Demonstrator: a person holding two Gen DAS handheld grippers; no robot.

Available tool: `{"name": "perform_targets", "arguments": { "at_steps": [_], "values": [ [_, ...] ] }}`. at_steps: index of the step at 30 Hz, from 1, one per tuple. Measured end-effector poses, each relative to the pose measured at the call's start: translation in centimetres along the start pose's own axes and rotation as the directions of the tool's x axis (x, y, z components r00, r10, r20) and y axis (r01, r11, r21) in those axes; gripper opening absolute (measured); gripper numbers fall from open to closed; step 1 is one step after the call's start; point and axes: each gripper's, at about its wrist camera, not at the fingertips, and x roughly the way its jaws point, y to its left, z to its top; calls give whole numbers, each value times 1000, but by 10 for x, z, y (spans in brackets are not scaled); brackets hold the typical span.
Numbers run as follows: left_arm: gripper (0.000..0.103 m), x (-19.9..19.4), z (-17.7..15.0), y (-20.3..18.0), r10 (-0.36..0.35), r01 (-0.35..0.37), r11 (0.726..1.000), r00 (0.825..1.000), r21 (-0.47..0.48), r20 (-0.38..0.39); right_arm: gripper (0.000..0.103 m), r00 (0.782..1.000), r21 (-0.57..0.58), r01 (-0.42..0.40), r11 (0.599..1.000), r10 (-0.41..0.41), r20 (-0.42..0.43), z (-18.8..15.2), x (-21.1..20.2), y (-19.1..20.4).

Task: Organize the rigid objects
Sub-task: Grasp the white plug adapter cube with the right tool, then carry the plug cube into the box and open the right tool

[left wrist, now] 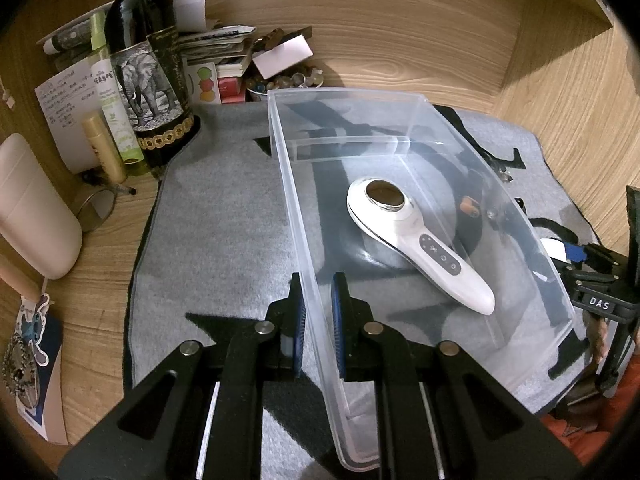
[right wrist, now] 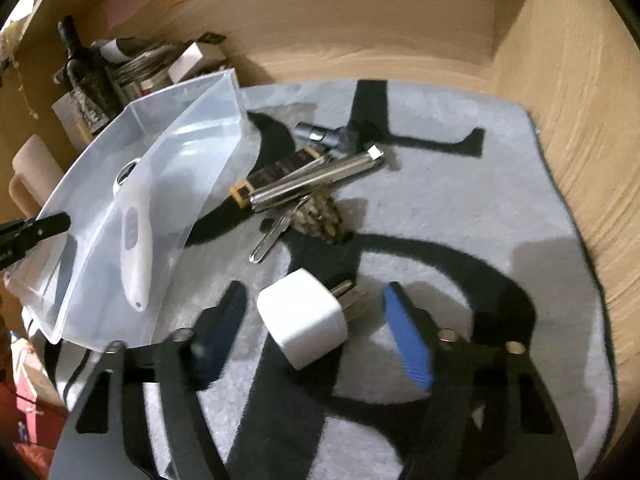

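A clear plastic bin [left wrist: 400, 98] stands on a grey mat. A white handheld device [left wrist: 416, 240] lies inside it; it also shows in the right wrist view [right wrist: 134, 240]. My left gripper [left wrist: 318, 308] is shut on the bin's left wall. My right gripper [right wrist: 314, 314] is open, its blue pads on either side of a white plug adapter [right wrist: 302, 320] on the mat, apart from it. Behind the adapter lie a silver metal bar [right wrist: 320, 180], a brown case [right wrist: 276, 176], a small metal cylinder [right wrist: 316, 134] and a braided item [right wrist: 320, 216].
The grey mat [left wrist: 224, 208] with black markings covers a wooden desk. At the back left stand a dark bottle [left wrist: 148, 68], a green spray [left wrist: 114, 96], a gold tube [left wrist: 104, 148], a white container [left wrist: 32, 208] and stacked clutter. Wooden walls enclose the back and right.
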Motion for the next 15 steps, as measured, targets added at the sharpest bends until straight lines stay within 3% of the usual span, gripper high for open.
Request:
{"name": "perform_targets", "arguments": {
  "at_steps": [5,15],
  "values": [
    [12,-1,-1,0,-1,1,1000,1000,0,0,52,1000,-17,-10,1000,10,9,-3,-2,3],
    [12,-2,-1,0,-1,1,1000,1000,-1,0,52,994,-73,11,997,-3,109,13,-30,15]
  ]
}}
